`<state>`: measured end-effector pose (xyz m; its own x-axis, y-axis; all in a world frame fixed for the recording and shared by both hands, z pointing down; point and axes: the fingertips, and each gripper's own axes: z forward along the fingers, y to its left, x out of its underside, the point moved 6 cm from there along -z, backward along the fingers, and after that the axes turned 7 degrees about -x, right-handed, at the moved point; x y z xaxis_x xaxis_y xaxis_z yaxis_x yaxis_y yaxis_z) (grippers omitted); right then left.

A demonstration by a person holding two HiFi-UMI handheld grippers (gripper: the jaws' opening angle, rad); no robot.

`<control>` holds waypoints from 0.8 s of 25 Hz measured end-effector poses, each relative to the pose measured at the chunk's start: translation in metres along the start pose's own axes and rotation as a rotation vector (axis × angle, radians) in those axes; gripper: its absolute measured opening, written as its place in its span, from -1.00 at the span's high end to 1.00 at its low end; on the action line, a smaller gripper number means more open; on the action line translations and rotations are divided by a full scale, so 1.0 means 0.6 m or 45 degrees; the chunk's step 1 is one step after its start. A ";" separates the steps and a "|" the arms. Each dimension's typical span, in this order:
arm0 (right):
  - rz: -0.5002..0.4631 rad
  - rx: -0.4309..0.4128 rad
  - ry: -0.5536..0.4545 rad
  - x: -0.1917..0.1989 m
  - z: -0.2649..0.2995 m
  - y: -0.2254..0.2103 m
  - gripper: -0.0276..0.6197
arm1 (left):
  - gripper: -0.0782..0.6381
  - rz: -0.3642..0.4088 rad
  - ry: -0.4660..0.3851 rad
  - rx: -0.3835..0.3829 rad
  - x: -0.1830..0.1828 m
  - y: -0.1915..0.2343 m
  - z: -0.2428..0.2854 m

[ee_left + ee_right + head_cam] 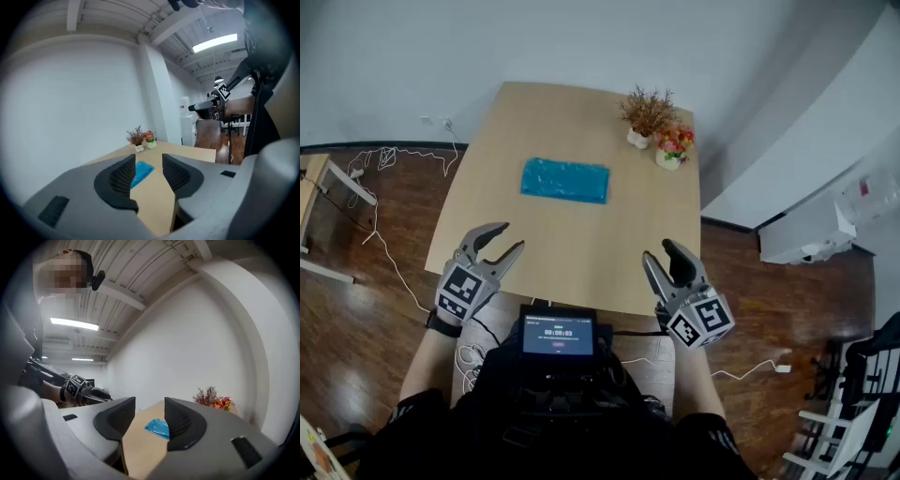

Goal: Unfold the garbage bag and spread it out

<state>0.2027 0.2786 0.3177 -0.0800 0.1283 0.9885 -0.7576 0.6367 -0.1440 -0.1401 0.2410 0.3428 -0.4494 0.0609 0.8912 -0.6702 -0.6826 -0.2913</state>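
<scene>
A folded blue garbage bag (565, 180) lies flat on the far half of the wooden table (581, 253). My left gripper (500, 242) hovers open over the table's near left edge, nothing between its jaws. At the near right edge my right gripper (664, 258) is open and empty too. Both are well short of the bag. In the left gripper view the bag (142, 172) shows between the jaws of my left gripper (149, 174), far ahead. The right gripper view shows the bag (157, 427) ahead of my right gripper (150, 420).
Two small pots stand at the table's far right corner, one with dried twigs (646, 114), one with red and yellow flowers (673, 145). A small screen (558, 334) sits on my chest below the table edge. Cables (384, 159) trail on the wooden floor at left.
</scene>
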 end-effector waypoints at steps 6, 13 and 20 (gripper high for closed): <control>-0.020 0.042 0.008 -0.005 0.049 -0.022 0.24 | 0.29 0.141 0.026 0.046 0.000 0.037 0.083; -0.056 0.139 0.049 -0.025 0.134 -0.074 0.24 | 0.29 0.185 0.041 0.210 0.029 0.081 0.244; -0.064 0.252 0.080 -0.018 0.223 -0.133 0.24 | 0.28 0.263 0.066 0.412 0.076 0.089 0.404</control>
<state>0.1773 0.1250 0.3247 -0.0027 0.1514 0.9885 -0.8726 0.4824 -0.0763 -0.0532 0.0308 0.4520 -0.5905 -0.0707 0.8040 -0.3450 -0.8785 -0.3306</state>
